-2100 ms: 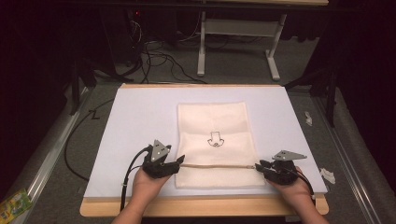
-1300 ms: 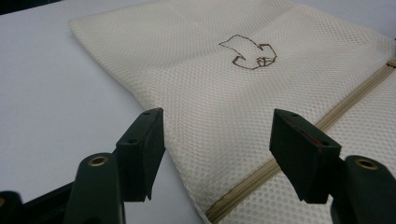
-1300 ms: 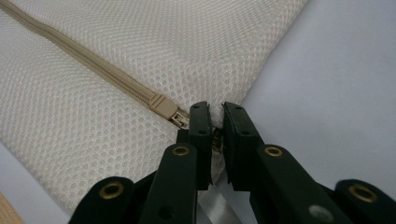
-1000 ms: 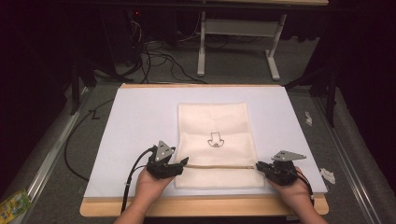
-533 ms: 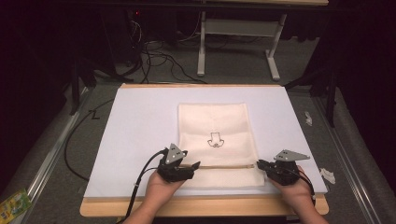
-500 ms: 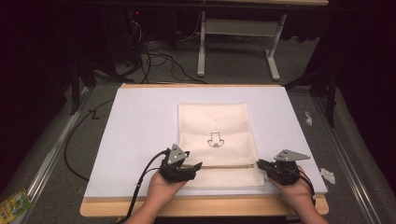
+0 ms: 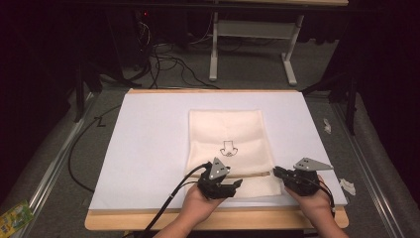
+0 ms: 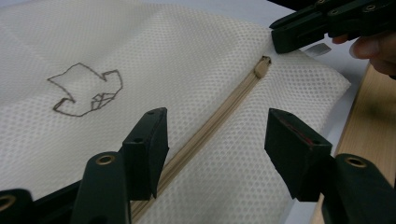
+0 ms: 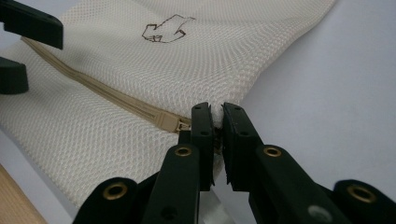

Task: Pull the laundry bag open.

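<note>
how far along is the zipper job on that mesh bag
Early. Done: the right gripper is pinched shut on the mesh bag edge, beside the zipper pull, anchoring it. In hand: the left gripper hovers open, straddling the zipper. Left: gripping the pull and sliding it; nothing shows the bag opened.

mesh bag mid-table | L gripper over zipper | R gripper at bag's right edge

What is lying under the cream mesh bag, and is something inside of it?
The mesh bag lies flat on a white sheet that covers the wooden table. Its zipper is closed along the visible length, so the inside is hidden; the bag looks flat.
</note>
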{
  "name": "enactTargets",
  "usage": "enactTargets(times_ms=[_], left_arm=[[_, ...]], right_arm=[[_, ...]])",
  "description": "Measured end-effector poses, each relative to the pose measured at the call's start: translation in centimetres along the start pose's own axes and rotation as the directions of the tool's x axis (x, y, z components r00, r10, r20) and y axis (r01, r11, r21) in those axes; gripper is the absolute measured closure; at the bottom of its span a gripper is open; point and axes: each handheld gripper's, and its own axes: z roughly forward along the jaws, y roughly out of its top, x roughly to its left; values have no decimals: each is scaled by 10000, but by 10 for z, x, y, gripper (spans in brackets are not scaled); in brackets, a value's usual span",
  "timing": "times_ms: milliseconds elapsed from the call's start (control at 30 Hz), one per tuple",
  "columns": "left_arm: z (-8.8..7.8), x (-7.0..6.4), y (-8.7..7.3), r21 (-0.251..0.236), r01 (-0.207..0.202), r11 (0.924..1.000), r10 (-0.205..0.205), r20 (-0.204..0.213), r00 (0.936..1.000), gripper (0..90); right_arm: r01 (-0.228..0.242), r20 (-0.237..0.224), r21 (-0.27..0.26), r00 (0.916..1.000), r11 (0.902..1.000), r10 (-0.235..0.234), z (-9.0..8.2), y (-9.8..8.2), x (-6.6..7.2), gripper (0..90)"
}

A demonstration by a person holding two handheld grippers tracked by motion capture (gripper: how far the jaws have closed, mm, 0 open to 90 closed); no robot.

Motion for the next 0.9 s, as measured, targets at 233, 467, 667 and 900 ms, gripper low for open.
enactTargets(times_ms=[233,467,667,900], left_arm=[[14,-7,1,183,-86,9998,80,324,9994,400],[39,-14,15,324,235,9992,-271,1138,9931,507],[62,-21,24,663,216,9976,-303,1333,9906,638],[74,-27,26,461,313,9984,-366,1193,9922,718]], right_arm=[[96,-150,-252,9998,9996,-100,-3,1,1,848],[91,-250,-374,9996,9993,-101,-5,3,1,848],[59,-342,-531,9994,9986,-77,-7,3,1,848],[47,-414,-633,9991,9980,-74,-8,4,0,849]])
